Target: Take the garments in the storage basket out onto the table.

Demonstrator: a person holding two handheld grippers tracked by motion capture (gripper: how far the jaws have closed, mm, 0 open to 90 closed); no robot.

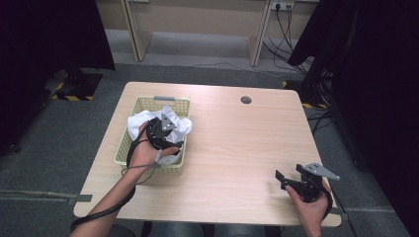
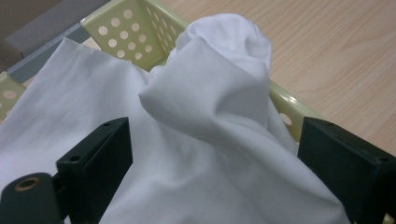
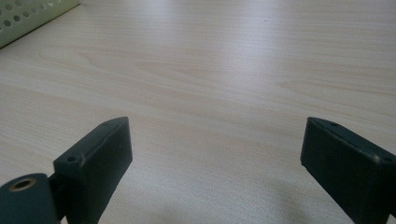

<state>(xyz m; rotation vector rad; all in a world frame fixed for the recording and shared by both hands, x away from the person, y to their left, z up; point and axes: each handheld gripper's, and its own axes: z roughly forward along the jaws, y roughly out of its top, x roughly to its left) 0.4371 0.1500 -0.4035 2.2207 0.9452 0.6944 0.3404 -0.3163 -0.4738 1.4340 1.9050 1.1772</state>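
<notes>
A crumpled white cloth (image 1: 175,123) (image 2: 205,121) lies heaped in a pale yellow perforated basket (image 1: 129,123) (image 2: 126,25) on the table's left side. My left gripper (image 1: 163,129) (image 2: 215,168) hovers over the basket, open, its jaws wide apart on either side of a raised fold of the cloth. Near the table's front right corner my right gripper (image 1: 282,178) (image 3: 215,163) is open just above bare wood, pointing left, with nothing between its jaws. The basket's corner (image 3: 28,16) appears far off in the right gripper view.
The light wooden table (image 1: 237,148) has a round cable hole (image 1: 245,100) at its back. Dark curtains hang at both sides, and cables run along the floor at the back right.
</notes>
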